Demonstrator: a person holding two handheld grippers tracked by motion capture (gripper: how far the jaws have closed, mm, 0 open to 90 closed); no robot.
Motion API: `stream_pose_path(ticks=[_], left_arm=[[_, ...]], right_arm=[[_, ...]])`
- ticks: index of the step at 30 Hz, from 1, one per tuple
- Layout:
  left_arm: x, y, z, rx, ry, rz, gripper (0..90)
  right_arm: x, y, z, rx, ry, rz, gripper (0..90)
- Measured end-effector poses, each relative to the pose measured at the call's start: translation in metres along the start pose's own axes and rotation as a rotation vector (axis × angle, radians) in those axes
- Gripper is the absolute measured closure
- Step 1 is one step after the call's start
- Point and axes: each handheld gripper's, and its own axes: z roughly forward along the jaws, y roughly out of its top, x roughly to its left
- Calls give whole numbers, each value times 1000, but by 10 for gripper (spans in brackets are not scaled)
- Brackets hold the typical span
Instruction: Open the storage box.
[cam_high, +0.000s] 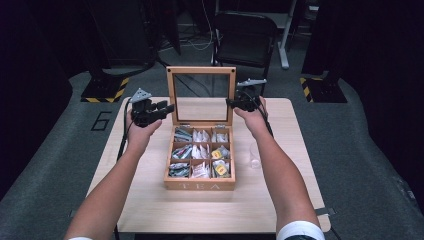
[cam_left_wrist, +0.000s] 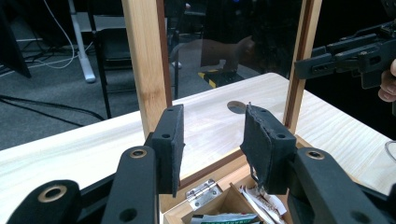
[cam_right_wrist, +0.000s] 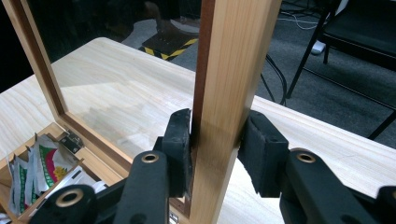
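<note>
A wooden tea box (cam_high: 200, 185) marked TEA sits mid-table, its compartments full of tea bags (cam_high: 201, 152). Its glass-paned lid (cam_high: 201, 70) stands upright. My right gripper (cam_high: 233, 102) is at the lid's right edge. In the right gripper view its jaws (cam_right_wrist: 215, 144) are shut on the wooden lid frame (cam_right_wrist: 229, 84), one pad on each face. My left gripper (cam_high: 165, 107) hovers at the lid's left edge. Its jaws (cam_left_wrist: 212, 140) stand open, with the left frame post (cam_left_wrist: 144, 60) just beyond one pad and nothing between them. The right gripper (cam_left_wrist: 345, 58) shows across the pane.
A clear glass (cam_high: 255, 155) stands on the table (cam_high: 150, 200) right of the box, under my right forearm. A black chair (cam_high: 245, 37) and cables are on the floor behind the table. A brass hinge (cam_left_wrist: 201, 192) joins lid and box.
</note>
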Motion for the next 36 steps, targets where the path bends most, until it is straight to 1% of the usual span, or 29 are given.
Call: stream_pose_path(ticks=[2,7,10,15,17,19,22,23,25,28,29,33,36], left_arm=[[-1,0,0,-4,-1,0,584],[-1,0,0,-4,-3,-1,584],[-1,-1,0,-7,-1,-7,579],[1,-3,-2,-6,3,-11,575],[2,-3,-2,-5,4,-13,572],[2,-4,-2,-8,4,-19,568],[1,-4,-2,-24,3,-42,563],[2,-3,-3,-24,4,-35,563],[1,-3,-4,-26,2,-44,563],[1,-2,-7,-19,3,-39,563],[2,-2,-7,-19,3,-37,563],[1,-1,-11,-23,-1,-34,560],[1,0,-13,-25,0,-35,559]], right_arm=[[-1,1,1,5,1,3,635],[-1,4,3,28,-5,-11,625],[-1,4,2,24,0,1,619],[0,4,0,32,4,-4,598],[0,4,0,33,1,-7,578],[1,4,-2,28,-13,-9,546],[1,3,-7,20,-19,-17,540],[1,3,-9,17,-19,-28,538],[1,2,-14,14,-11,-24,532],[1,0,-22,8,-4,-36,510],[2,0,-25,14,0,-35,505],[6,0,-37,-5,27,-56,490],[8,-1,-46,-13,30,-62,478]])
